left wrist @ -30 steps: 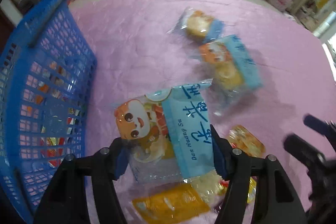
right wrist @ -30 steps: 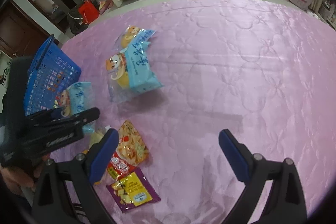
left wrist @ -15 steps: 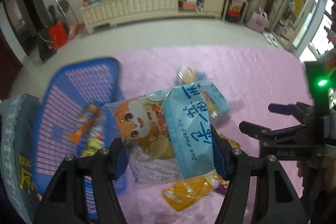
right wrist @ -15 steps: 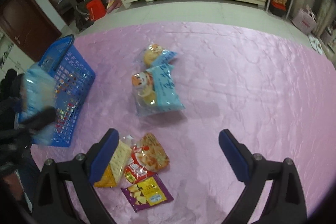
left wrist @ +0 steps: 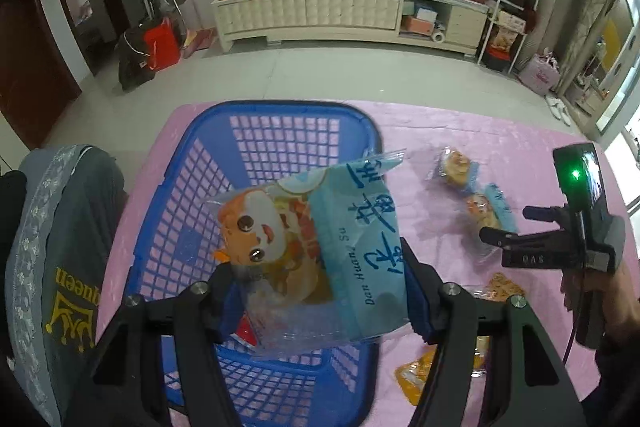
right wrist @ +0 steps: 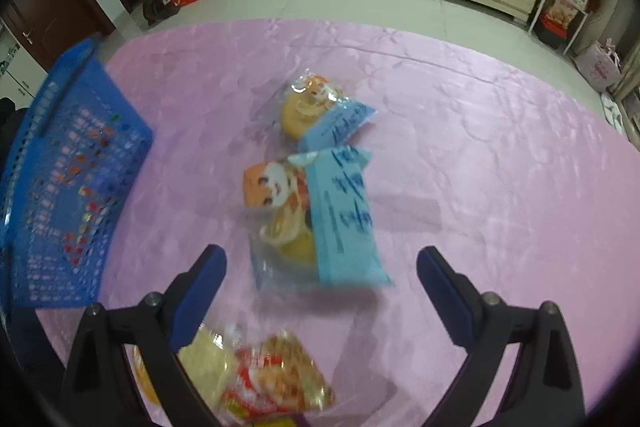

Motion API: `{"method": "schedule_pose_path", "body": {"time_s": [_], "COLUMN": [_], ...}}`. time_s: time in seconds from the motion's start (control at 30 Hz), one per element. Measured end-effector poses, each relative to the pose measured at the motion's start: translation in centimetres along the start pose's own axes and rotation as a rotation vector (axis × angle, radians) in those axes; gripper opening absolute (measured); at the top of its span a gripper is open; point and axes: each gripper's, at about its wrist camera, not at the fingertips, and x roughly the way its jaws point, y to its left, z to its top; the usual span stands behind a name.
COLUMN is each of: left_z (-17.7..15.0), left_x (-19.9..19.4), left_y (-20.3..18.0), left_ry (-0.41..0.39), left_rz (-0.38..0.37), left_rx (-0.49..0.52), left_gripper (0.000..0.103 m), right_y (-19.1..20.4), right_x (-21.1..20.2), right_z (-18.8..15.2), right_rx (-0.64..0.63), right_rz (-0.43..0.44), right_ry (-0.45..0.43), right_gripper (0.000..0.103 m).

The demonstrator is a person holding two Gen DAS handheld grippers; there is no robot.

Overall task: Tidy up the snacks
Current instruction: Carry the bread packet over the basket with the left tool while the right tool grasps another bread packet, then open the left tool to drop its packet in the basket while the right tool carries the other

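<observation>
My left gripper [left wrist: 320,291] pinches a pastry pack [left wrist: 320,247] over the blue basket [left wrist: 276,131], some snacks already inside. Right gripper [right wrist: 320,279] spread, empty. Two pastry packs [right wrist: 316,211] and small packets [right wrist: 276,375] beside basket remain.

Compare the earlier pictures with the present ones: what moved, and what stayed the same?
The left gripper, clamped throughout on the blue cake packet, carried it from above the pink cloth to over the blue basket. The right gripper, open throughout, shifted toward the two cake packets lying unmoved.

Black left gripper [left wrist: 322,289], blue-padded jaws, silver screws; matching right gripper [right wrist: 322,279], green light
</observation>
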Motion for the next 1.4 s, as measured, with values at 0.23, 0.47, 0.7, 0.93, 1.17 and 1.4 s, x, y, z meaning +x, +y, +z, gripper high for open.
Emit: {"method": "schedule_pose_path", "body": {"time_s": [0.23,0.47,0.7,0.93,1.17,1.4], "left_z": [-0.5,-1.6,-2.9,-3.3,-3.2,-2.3], "left_x": [0.9,-0.9,-3.4,-5.3,-6.3,-6.9], "left_y": [1.3,1.7,2.5,4.1,6.2,8.6], "left_ry": [0.018,-0.007,-0.032,-0.067,-0.095,-0.117], "left_rz": [0.018,0.014,-0.003,-0.026,-0.061,-0.047], "left_rx": [-0.009,-0.001,0.011,0.052,0.04,0.069], "left_gripper": [0.063,0.063,0.063,0.063,0.063,0.063], "right_y": [0.9,4.2,6.1,9.4,13.8,17.8], "right_x": [1.9,-2.8,-7.7,-13.2,-15.6,-15.5], "right_z": [0.3,-2.1,-3.6,-4.6,-3.6,-1.4], "right_rx": [-0.053,-0.133,-0.147,-0.177,-0.238,-0.314], "right_rz": [-0.008,0.018,0.034,0.075,0.113,0.091], "right_ry": [0.0,-0.054,-0.107,-0.187,-0.219,-0.228], "right_gripper": [0.07,0.07,0.07,0.07,0.07,0.071]}}
